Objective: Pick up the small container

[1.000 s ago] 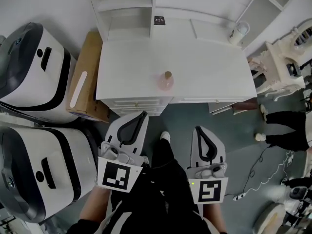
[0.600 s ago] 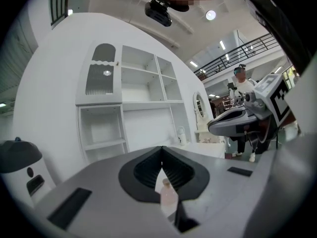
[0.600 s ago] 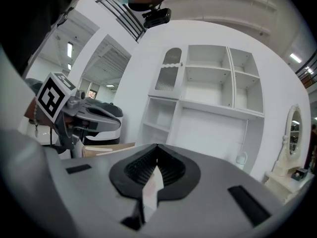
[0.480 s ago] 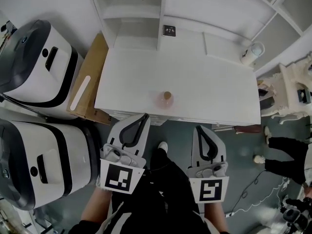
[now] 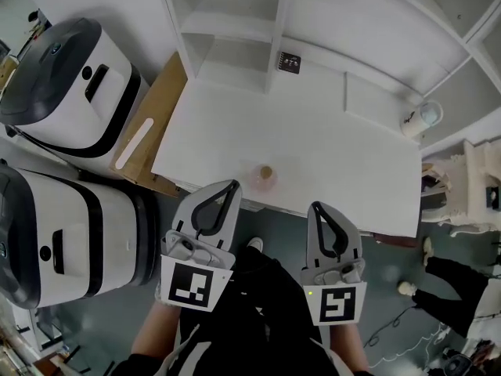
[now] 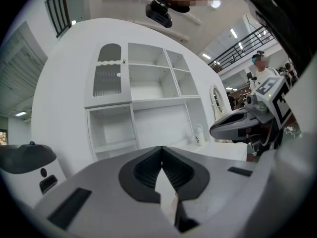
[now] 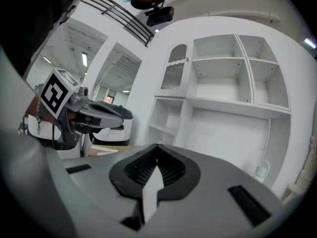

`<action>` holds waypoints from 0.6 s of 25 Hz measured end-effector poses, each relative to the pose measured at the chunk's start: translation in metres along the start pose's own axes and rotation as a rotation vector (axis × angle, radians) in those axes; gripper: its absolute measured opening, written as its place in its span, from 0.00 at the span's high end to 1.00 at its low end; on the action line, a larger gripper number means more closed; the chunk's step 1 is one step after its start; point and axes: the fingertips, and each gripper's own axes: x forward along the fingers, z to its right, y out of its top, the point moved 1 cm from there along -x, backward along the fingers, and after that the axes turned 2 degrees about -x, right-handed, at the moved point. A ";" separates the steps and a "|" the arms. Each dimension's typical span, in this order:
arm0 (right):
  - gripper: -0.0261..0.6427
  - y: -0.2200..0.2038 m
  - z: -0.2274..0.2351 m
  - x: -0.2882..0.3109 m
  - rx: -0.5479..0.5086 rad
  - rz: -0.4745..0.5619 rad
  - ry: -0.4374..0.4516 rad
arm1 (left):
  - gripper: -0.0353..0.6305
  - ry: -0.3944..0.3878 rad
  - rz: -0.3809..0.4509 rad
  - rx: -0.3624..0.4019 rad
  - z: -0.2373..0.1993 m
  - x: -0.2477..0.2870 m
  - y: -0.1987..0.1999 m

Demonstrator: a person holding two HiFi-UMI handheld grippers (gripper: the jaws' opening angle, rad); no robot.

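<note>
A small pinkish clear container (image 5: pixel 264 177) with a tan cork-like top stands upright near the front edge of the white desk (image 5: pixel 329 155). In the head view my left gripper (image 5: pixel 233 183) hovers just short of the desk's front edge, a little left of the container, jaws shut and empty. Further right, my right gripper (image 5: pixel 315 207) hangs below the desk edge, also shut with nothing held. The left gripper (image 6: pixel 161 148) and the right gripper (image 7: pixel 157 146) each show closed jaws in their own views, aimed at the white shelving; the container is hidden there.
White shelving (image 5: pixel 235 22) rises behind the desk, with a small black card (image 5: pixel 290 63) and a white jug-like object (image 5: pixel 423 117) at the back. Two large white-and-black machines (image 5: pixel 70 92) and a cardboard box (image 5: pixel 149 139) stand at the left. White furniture (image 5: pixel 470 186) is at the right.
The head view has shifted forward: the desk and container now sit lower and closer to both grippers. Both grippers keep their pose, shut.
</note>
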 end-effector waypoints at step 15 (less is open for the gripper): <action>0.96 -0.001 0.015 0.013 0.004 0.026 0.064 | 0.94 0.058 0.006 0.021 -0.003 0.017 0.015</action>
